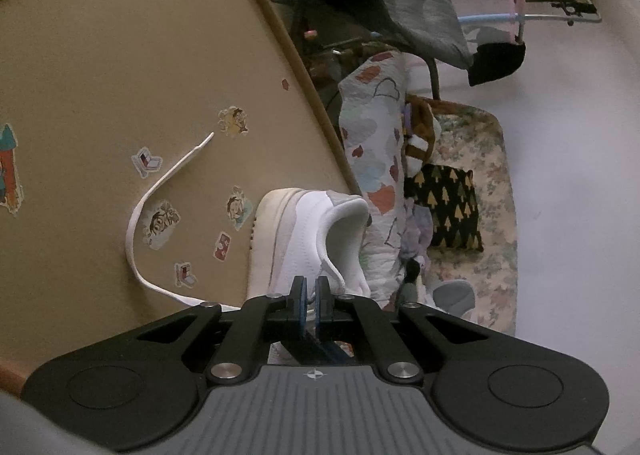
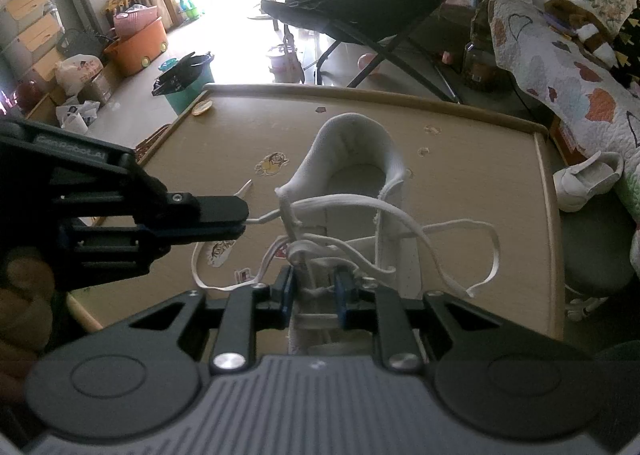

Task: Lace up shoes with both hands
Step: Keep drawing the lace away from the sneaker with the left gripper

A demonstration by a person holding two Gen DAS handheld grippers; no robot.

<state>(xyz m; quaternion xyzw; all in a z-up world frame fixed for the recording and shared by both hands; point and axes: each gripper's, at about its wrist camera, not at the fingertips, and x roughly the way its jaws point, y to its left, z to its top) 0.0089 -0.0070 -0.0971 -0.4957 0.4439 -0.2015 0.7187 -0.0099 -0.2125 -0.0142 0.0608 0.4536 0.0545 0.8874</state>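
A white shoe is being kept on the tan bench, lying directly ahead of the right gripper, its heel collar pointing away and its laced front just under the fingertips. The right gripper is being held partly open over the eyelet rows, its blue pads standing either side of the crossed lacing; whether they are pressing on it cannot be told. The left gripper is being brought in from the left of that view, its jaws closed, and a thin strand of the white lace is being pinched at its tips and drawn taut towards the shoe's tongue. In its own view, the left gripper is being seen with its pads nearly together, the shoe's side lying just beyond them. A free lace end is being left curving across the bench to the left of that gripper, among cartoon stickers. Another loop of lace is being left spread to the right of the right gripper. A second white shoe is lying beyond the bench's right edge, beside a patterned quilt.
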